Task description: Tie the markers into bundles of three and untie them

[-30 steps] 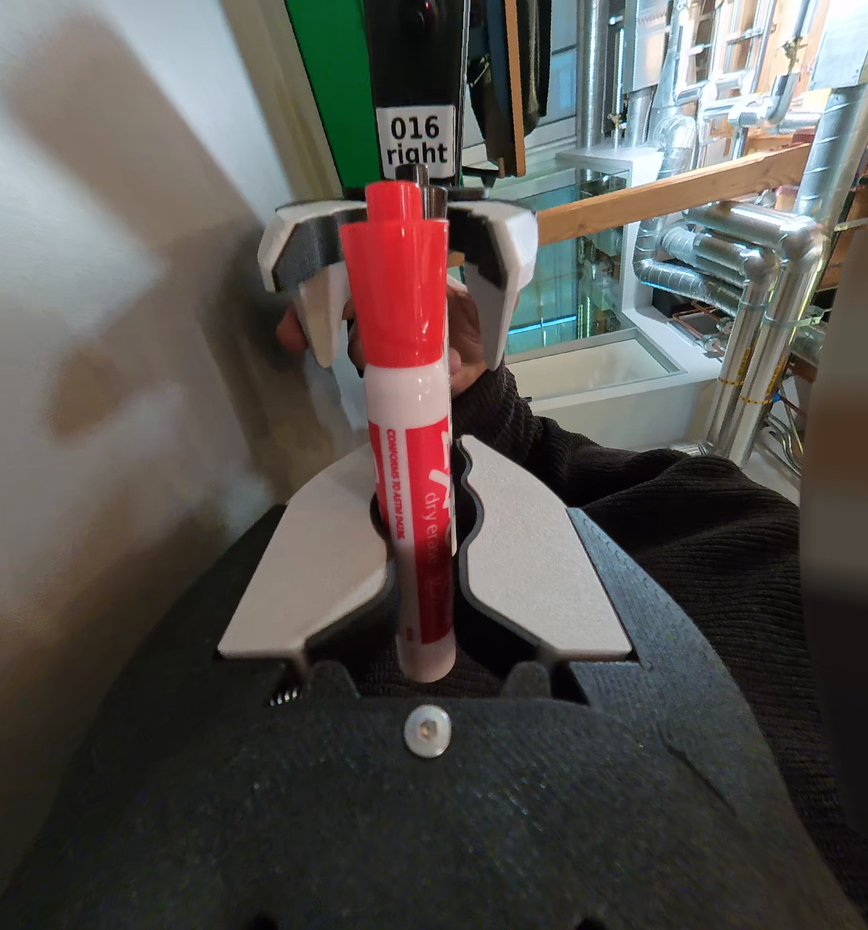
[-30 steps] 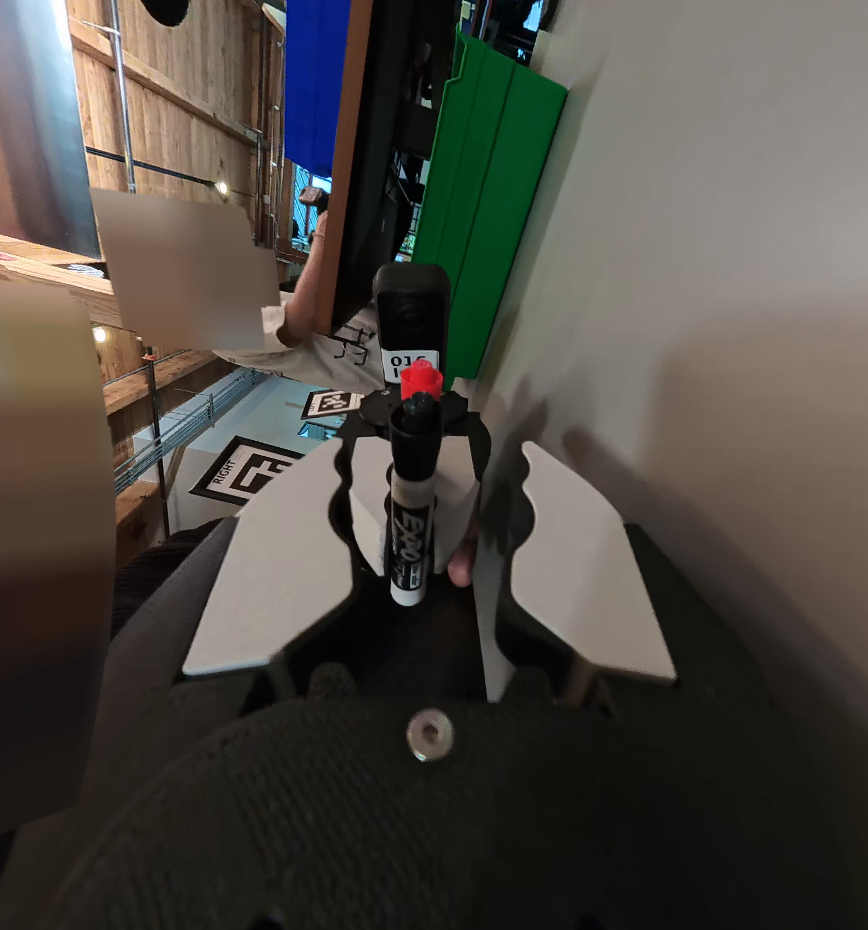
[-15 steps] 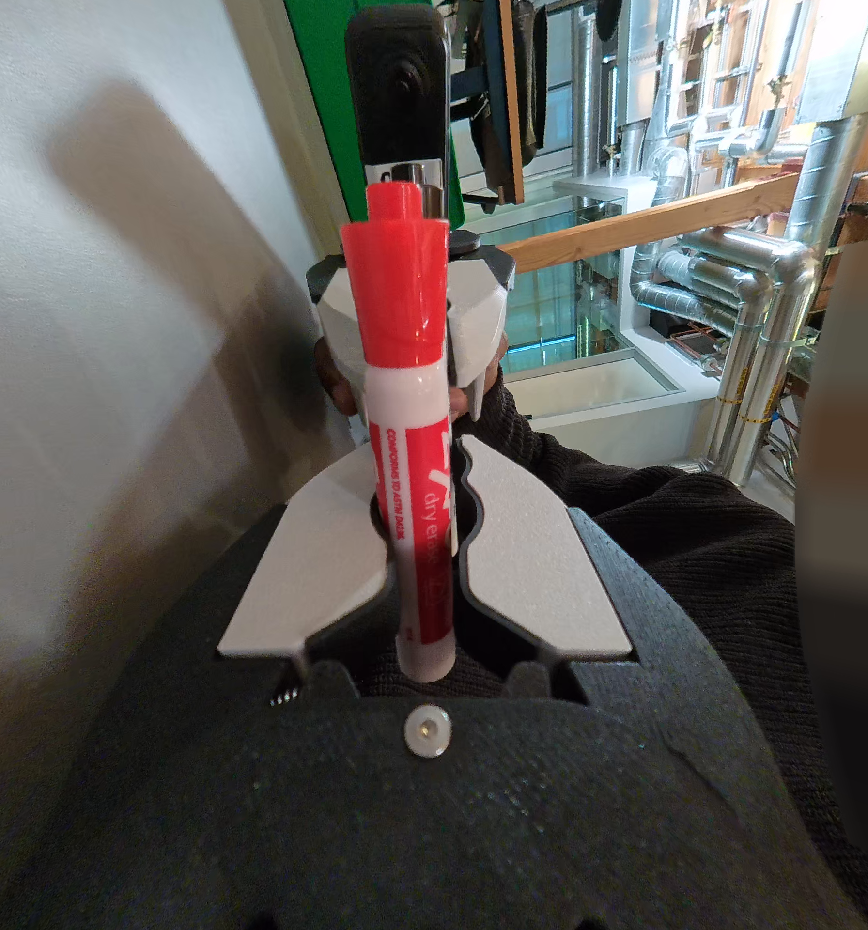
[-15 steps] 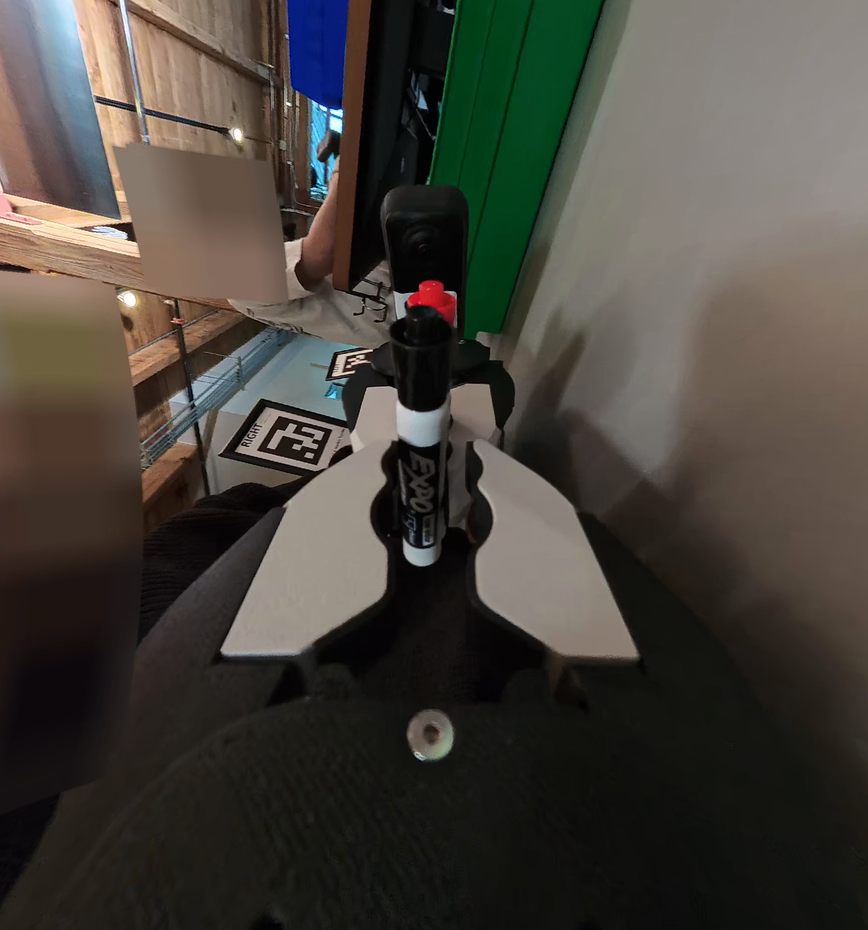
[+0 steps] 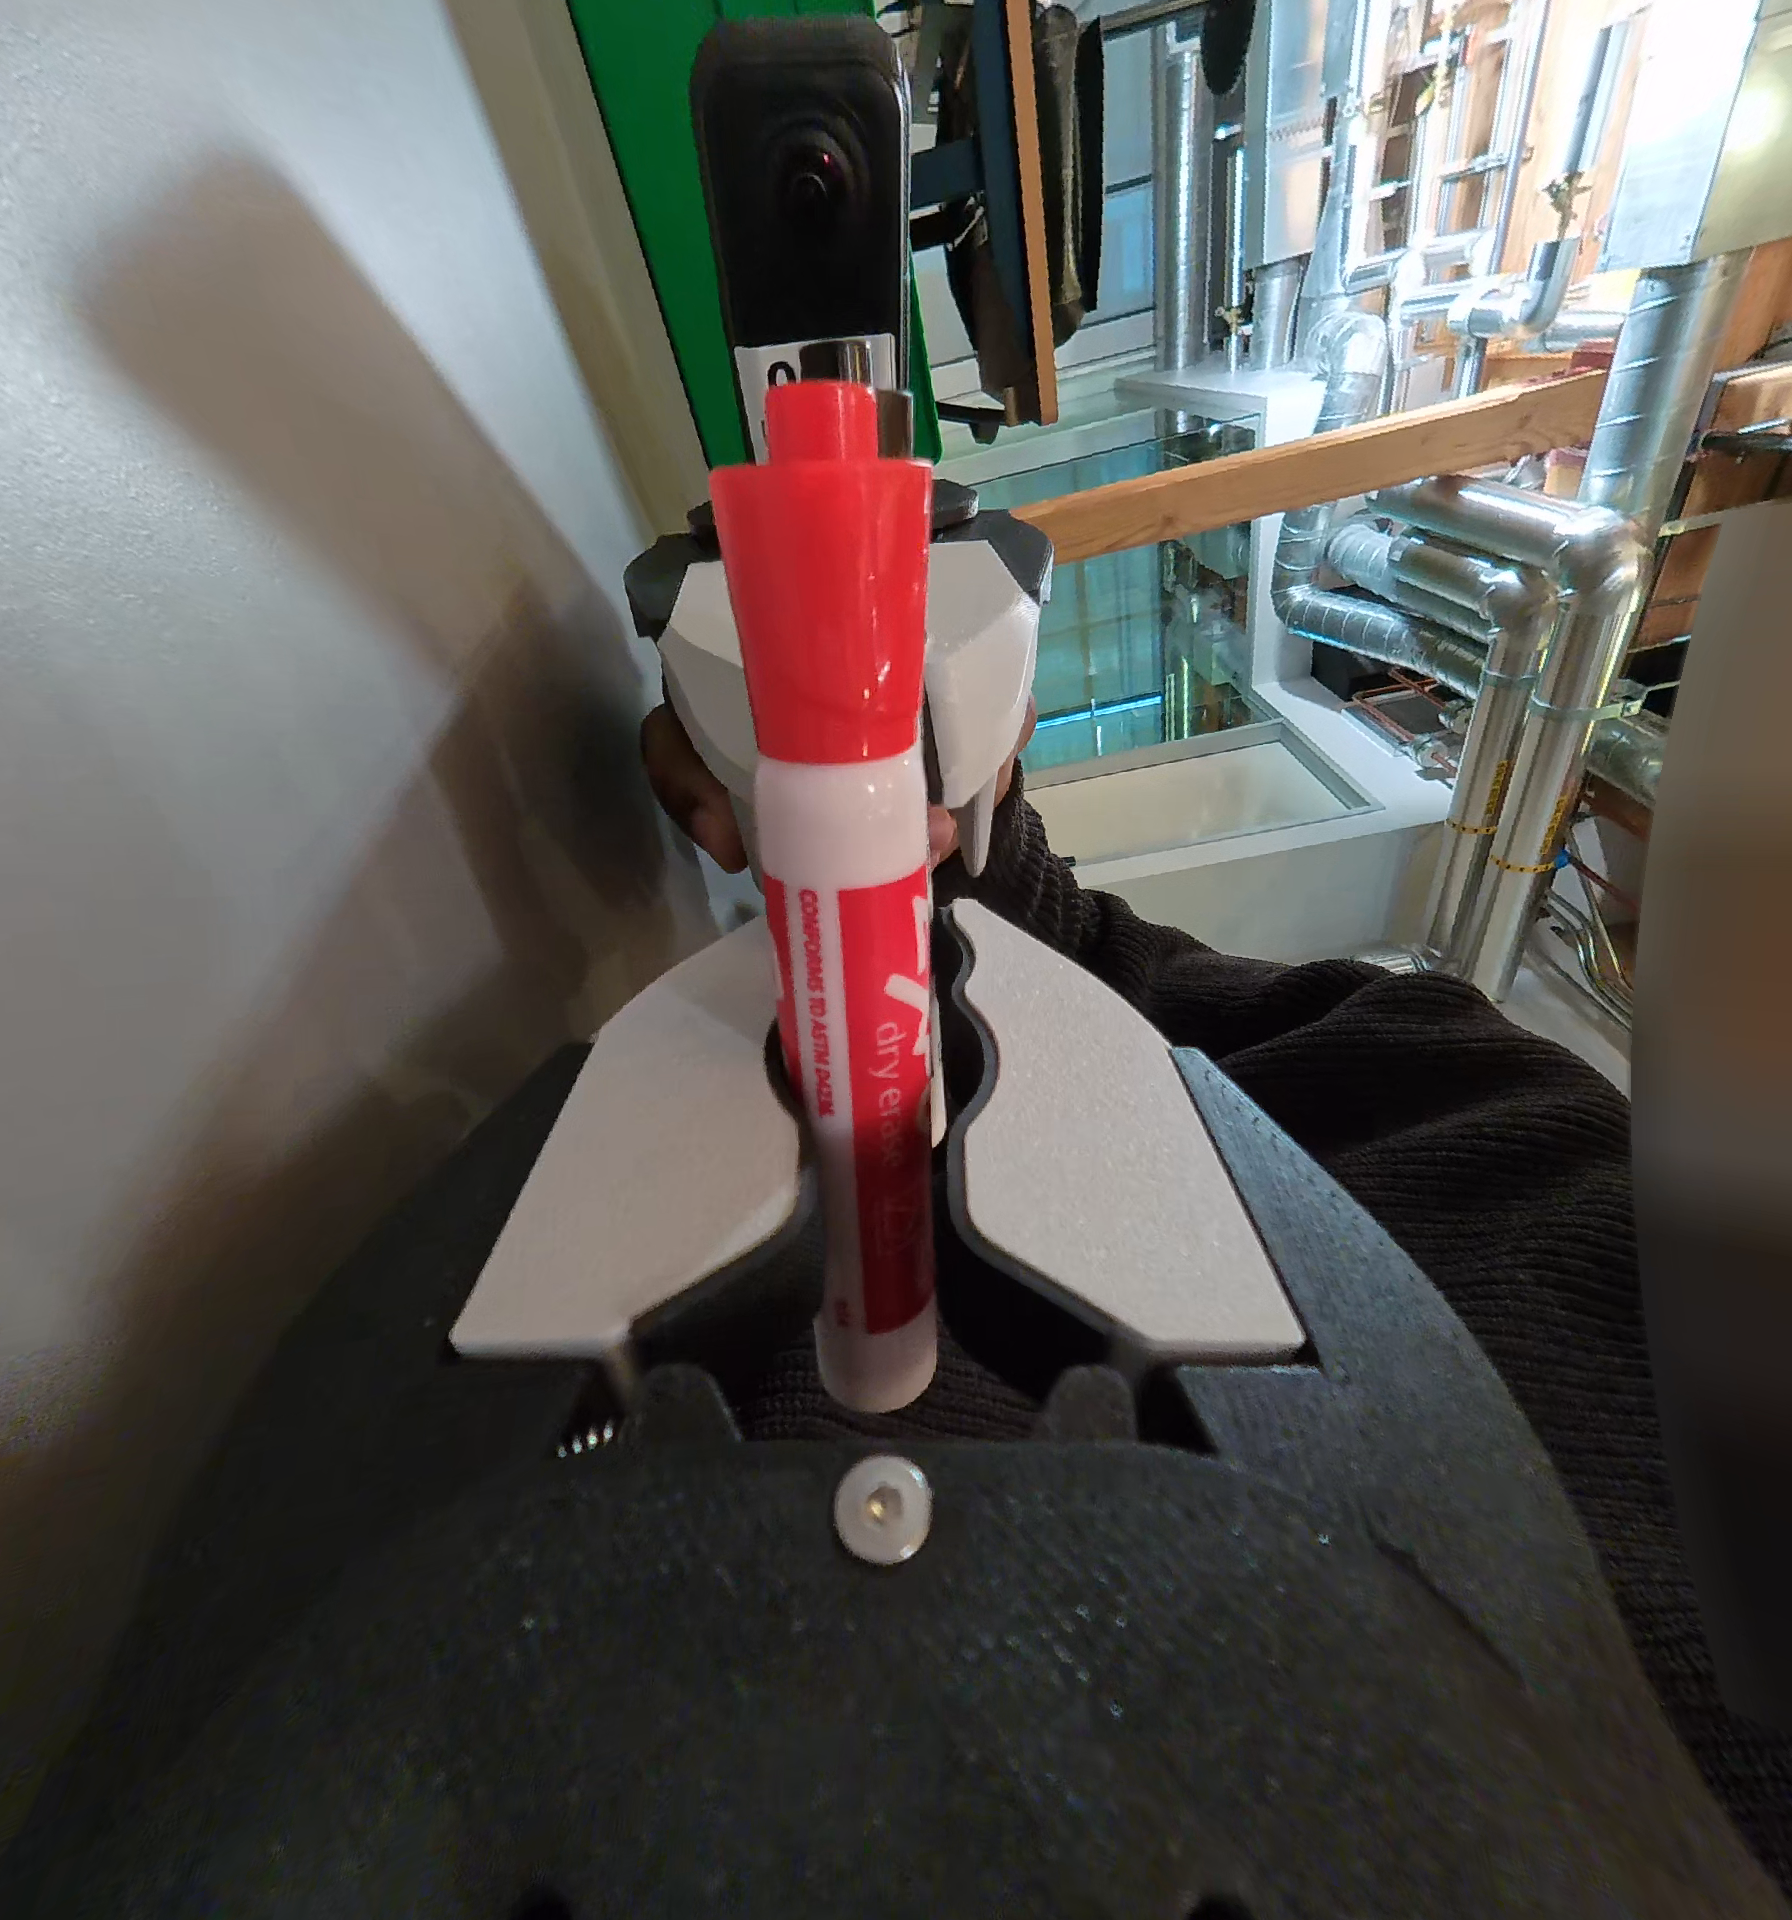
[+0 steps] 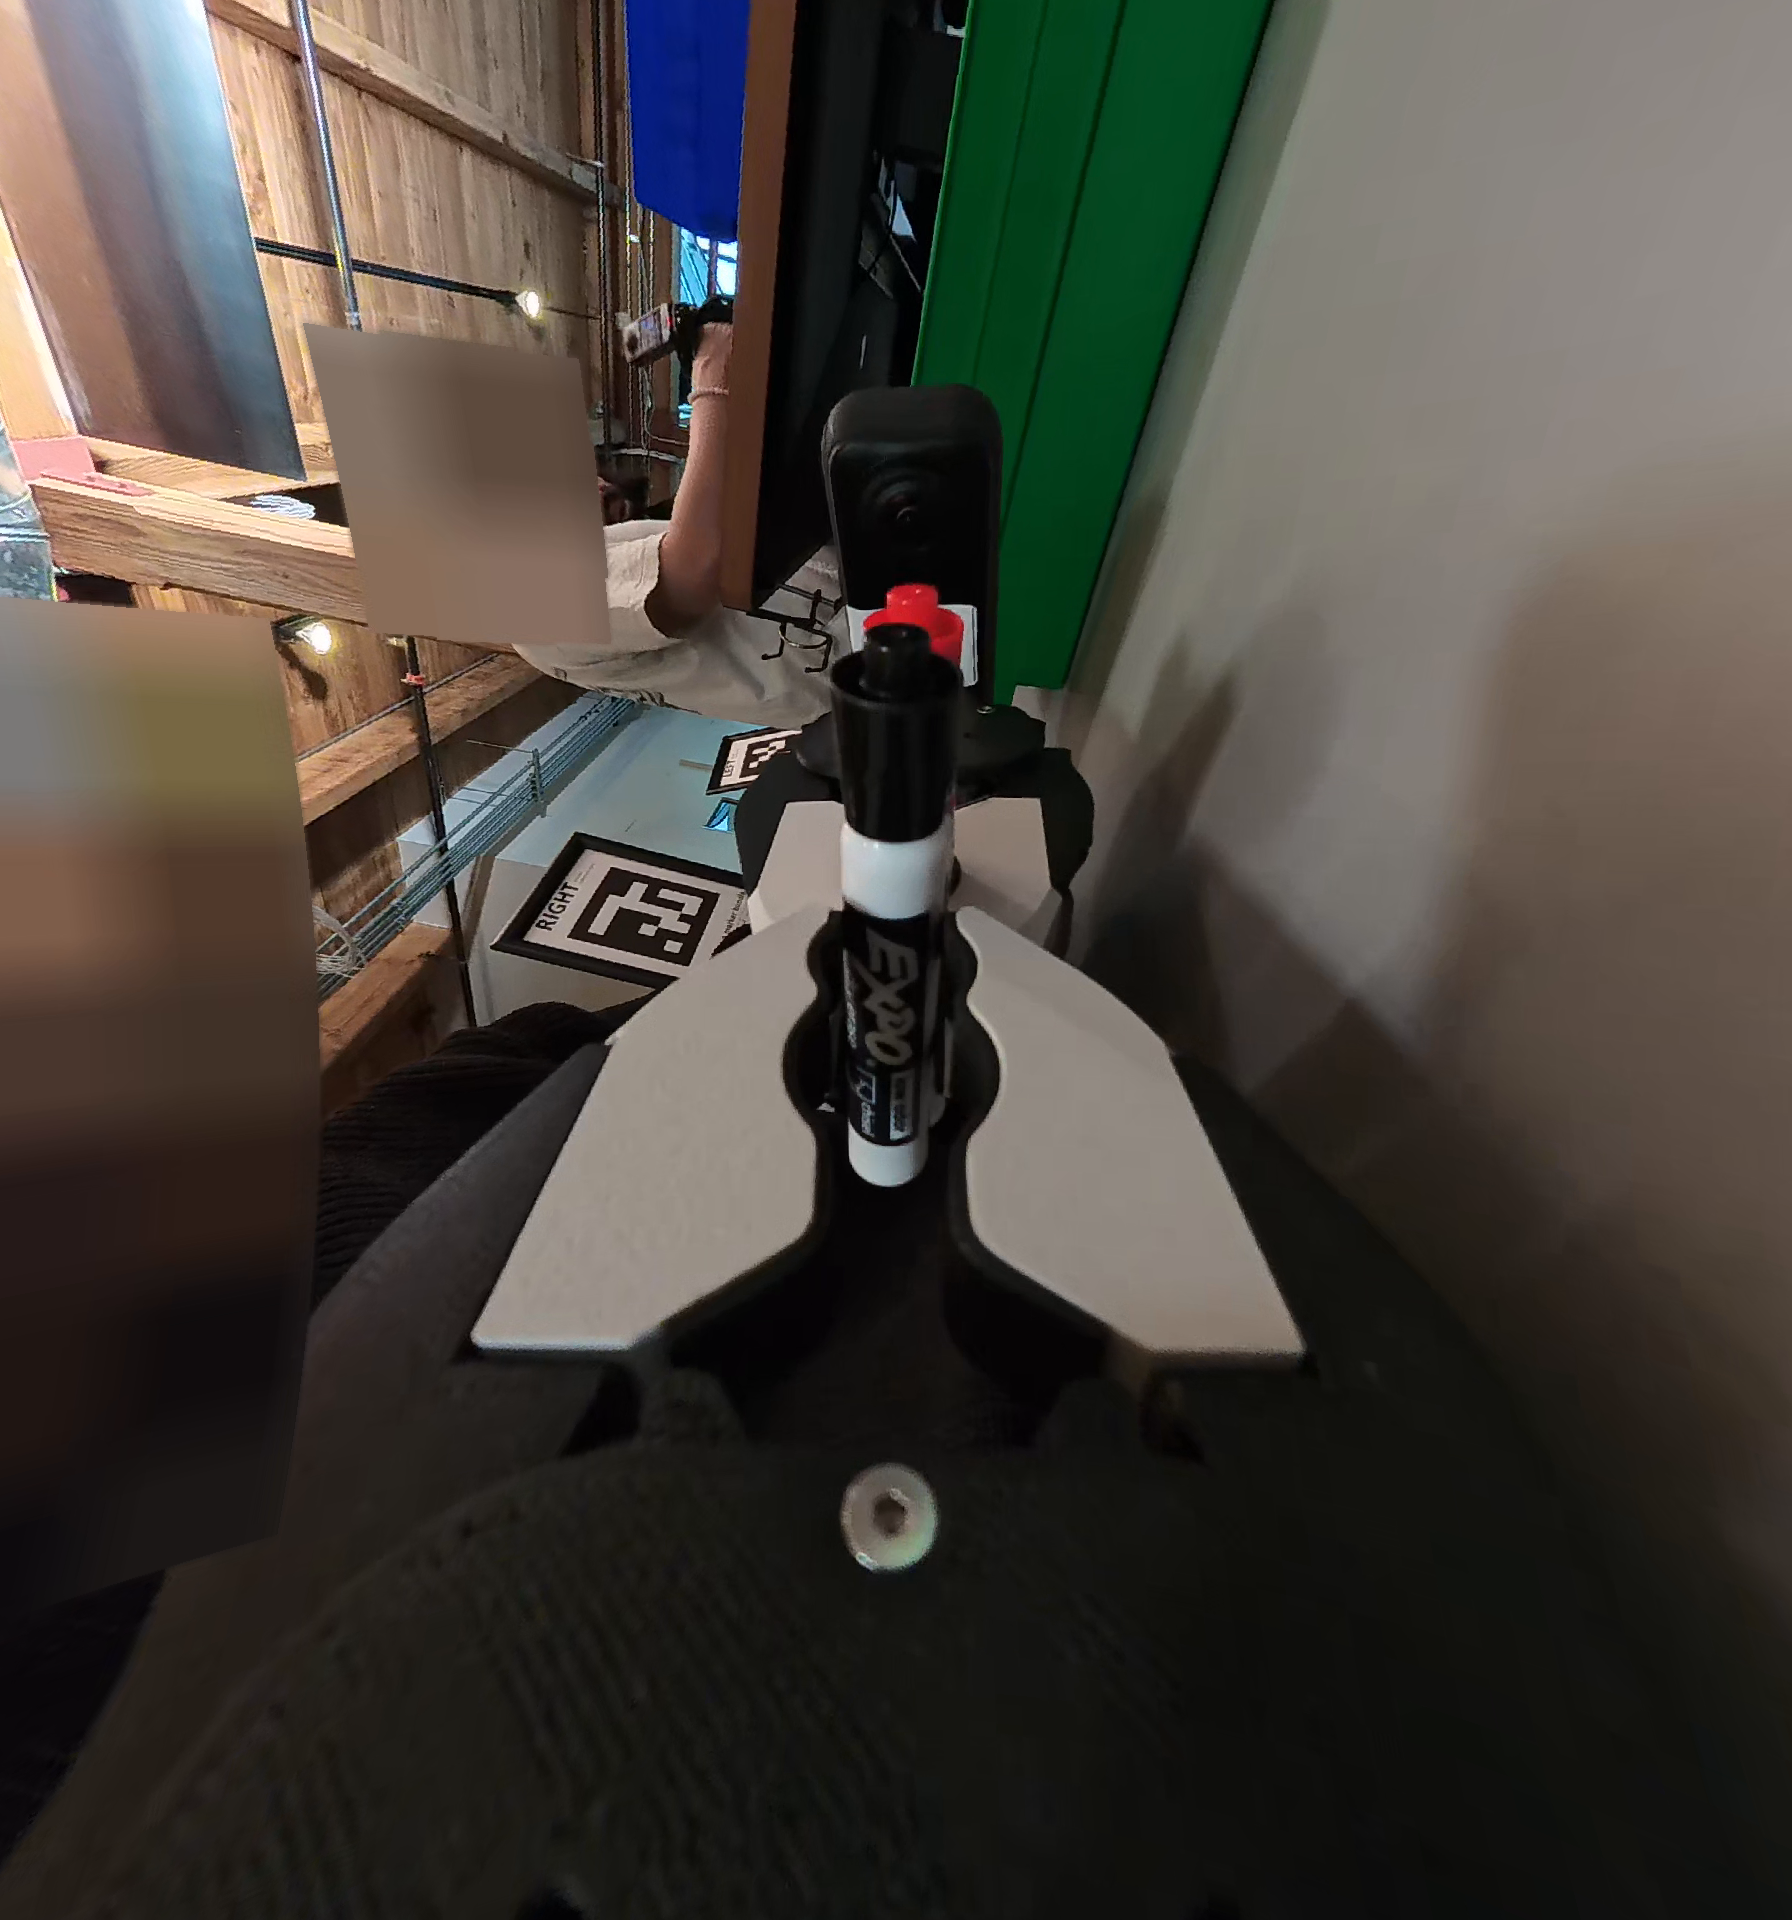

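My left gripper [image 5: 866, 1023] is shut on a red marker [image 5: 850, 883], which stands across the fingers with its red cap up. My right gripper [image 6: 897, 1013] is shut on a black marker [image 6: 887, 935], also upright. The two grippers face each other at close range. In the left wrist view the right gripper [image 5: 959, 665] shows right behind the red marker, with a sliver of the black marker's cap [image 5: 892, 416] beside the red cap. In the right wrist view the left gripper [image 6: 1006, 852] and the red cap [image 6: 913, 618] show behind the black marker.
A pale grey table surface [image 5: 196, 520] fills one side of each view, with a green panel [image 6: 1058, 312] at its far end. A person's dark knit sleeve [image 5: 1391, 1091] reaches to the right gripper. Another person's arm [image 6: 694, 499] shows in the background. Both grippers' tips are close together, under 4 cm apart.
My right gripper, open a second ago, has closed on the black marker. The two grippers have drawn closer, so the markers now nearly line up one behind the other.
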Motion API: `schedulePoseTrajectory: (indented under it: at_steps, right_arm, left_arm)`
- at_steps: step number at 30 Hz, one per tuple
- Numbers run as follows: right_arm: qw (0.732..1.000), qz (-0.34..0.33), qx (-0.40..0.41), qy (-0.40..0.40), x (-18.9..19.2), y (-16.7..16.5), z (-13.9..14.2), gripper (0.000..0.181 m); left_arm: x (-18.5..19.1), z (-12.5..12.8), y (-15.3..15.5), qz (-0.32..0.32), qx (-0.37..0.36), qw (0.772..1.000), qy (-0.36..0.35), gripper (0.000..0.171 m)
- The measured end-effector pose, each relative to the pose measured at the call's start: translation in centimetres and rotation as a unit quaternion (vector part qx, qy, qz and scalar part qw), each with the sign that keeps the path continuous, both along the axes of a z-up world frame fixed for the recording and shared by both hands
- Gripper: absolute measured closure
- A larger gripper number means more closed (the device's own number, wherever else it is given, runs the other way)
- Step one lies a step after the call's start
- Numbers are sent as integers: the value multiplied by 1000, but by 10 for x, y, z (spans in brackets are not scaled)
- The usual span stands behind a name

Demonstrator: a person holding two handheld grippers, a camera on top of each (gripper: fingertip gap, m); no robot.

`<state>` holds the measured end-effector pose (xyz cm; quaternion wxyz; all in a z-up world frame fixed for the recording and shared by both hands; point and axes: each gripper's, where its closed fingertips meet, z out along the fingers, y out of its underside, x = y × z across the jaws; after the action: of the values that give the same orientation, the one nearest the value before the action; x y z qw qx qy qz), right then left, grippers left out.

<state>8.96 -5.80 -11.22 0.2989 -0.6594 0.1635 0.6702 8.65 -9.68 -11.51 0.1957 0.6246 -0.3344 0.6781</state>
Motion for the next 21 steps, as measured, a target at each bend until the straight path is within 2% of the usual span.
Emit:
schedulePoseTrajectory:
  at_steps: [21]
  right_arm:
    - [1000,1,-3,-4,-8,1,-2,164]
  left_arm:
    - [0,1,0,-2,-12,1000,-1,147]
